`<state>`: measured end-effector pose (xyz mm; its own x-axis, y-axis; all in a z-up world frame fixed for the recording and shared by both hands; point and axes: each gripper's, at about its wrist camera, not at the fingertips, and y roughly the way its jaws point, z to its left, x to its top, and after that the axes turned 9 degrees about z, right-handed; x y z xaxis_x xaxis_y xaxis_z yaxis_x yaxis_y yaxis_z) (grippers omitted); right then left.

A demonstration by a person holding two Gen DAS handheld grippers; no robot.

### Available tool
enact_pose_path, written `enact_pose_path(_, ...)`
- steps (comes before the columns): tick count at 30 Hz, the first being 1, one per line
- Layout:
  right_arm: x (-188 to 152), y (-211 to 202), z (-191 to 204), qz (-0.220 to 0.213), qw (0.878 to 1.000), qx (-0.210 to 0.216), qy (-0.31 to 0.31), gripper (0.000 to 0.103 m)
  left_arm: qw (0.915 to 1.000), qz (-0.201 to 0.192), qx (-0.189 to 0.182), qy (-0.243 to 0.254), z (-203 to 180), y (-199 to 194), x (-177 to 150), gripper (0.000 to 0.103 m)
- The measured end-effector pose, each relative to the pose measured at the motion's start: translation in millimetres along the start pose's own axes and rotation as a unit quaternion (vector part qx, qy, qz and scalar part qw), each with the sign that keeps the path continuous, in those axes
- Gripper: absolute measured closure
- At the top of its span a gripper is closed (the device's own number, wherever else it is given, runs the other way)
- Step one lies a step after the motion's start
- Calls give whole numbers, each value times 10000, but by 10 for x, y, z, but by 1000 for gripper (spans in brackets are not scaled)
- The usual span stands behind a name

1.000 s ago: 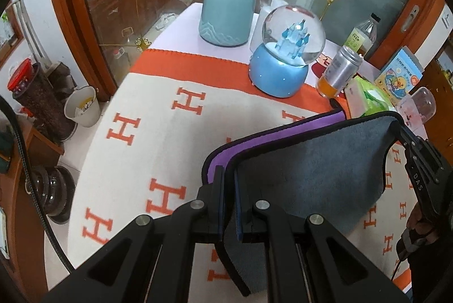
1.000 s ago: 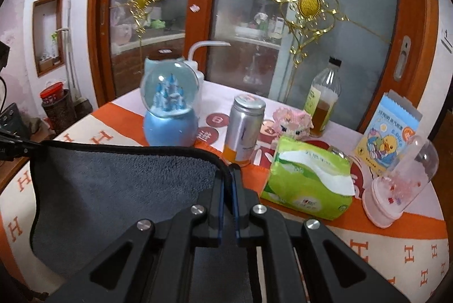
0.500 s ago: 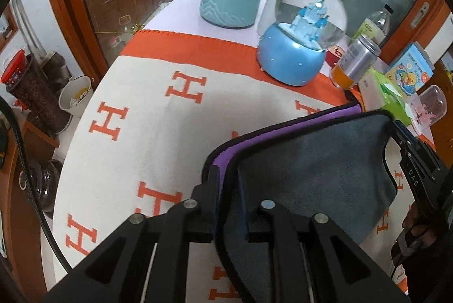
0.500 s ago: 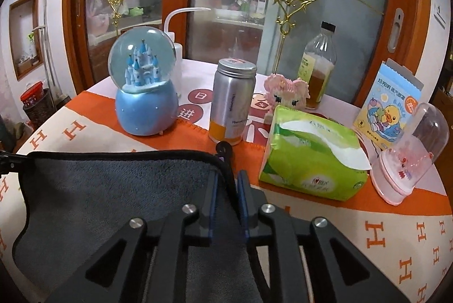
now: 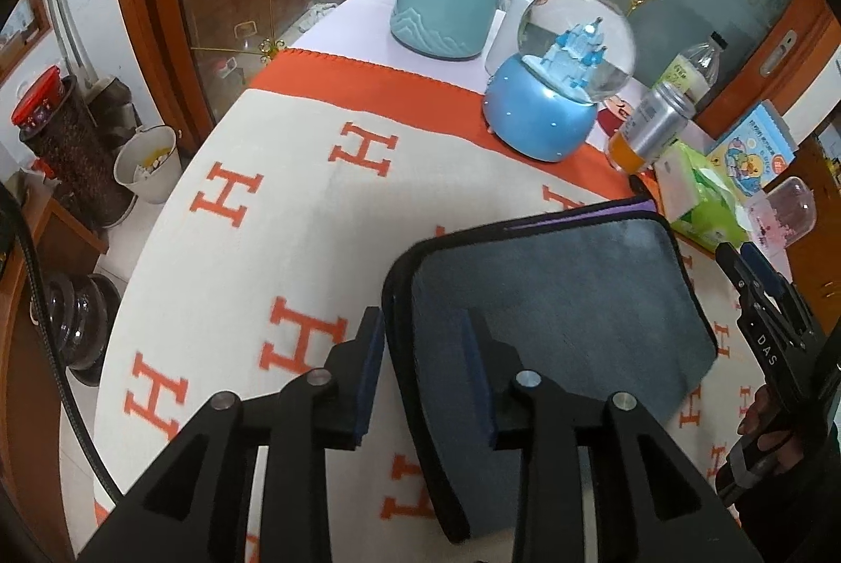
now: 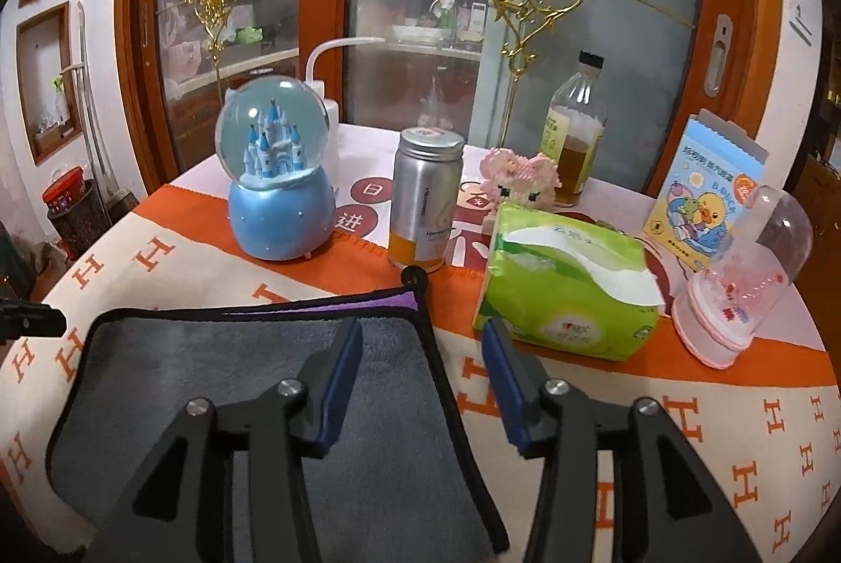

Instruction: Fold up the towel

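The H-patterned orange-and-cream blanket (image 5: 294, 174) covers the table, and on it the grey towel (image 5: 567, 295) lies doubled over, a purple layer peeking out along its far edge. This looks like the release after a fold. Both the left gripper (image 5: 423, 374) and right gripper (image 6: 420, 384) stand with jaws spread, holding nothing, straddling the towel's edges. Next likely calls for regrasping an edge for another fold, staying clear of the snow globe (image 6: 278, 190) nearby.

Tissue pack (image 6: 565, 289), can (image 6: 424, 200) crowd towel's (image 6: 252, 384) far-right corner; left cloth bare.
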<state>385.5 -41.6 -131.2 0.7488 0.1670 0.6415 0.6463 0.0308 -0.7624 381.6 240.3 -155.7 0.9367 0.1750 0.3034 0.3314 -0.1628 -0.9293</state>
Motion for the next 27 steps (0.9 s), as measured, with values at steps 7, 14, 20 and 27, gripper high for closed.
enact_pose_path(7, -193, -357, -98, -52, 9999, 9, 88, 49, 9999, -118, 34, -11, -81, -261, -263, 45)
enact_pose_path(14, -635, -718, -259, 129, 9991, 101, 394, 46, 9997, -19, 218, 114, -251, -491, -679, 31)
enact_pose_path(20, -1137, -1067, -390, 415, 9969, 219, 627, 41, 9992, -7, 224, 322, -488, -701, -1087, 30)
enact_pose_path(27, -1538, -1500, -509, 485, 9967, 266, 597, 41, 9984, -87, 112, 546, -850, -916, -1507, 25)
